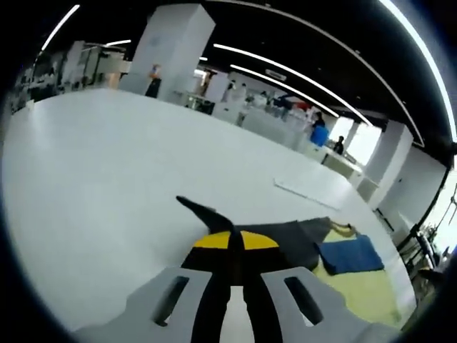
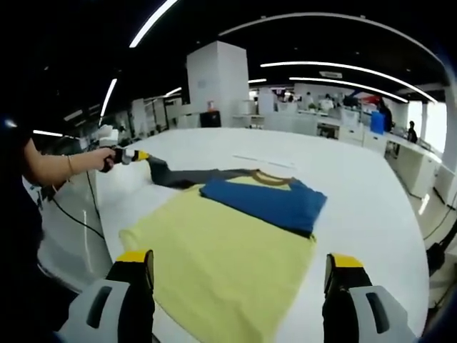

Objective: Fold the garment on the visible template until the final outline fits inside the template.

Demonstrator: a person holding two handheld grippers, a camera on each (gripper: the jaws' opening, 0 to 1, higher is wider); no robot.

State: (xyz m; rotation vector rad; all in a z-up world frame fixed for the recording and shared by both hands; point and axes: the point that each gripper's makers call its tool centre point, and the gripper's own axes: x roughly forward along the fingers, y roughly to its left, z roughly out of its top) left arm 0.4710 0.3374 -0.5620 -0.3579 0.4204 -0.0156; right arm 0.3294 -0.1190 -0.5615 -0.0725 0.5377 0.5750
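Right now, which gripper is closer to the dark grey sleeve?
Left. The left gripper is shut on the dark grey sleeve, pulling it sideways. The right gripper is open at the shirt's yellow bottom edge, apart from the sleeve.

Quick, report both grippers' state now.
Left gripper: shut on the dark grey sleeve of the yellow shirt, stretching it sideways.
Right gripper: open, holding nothing, above the shirt's hem.
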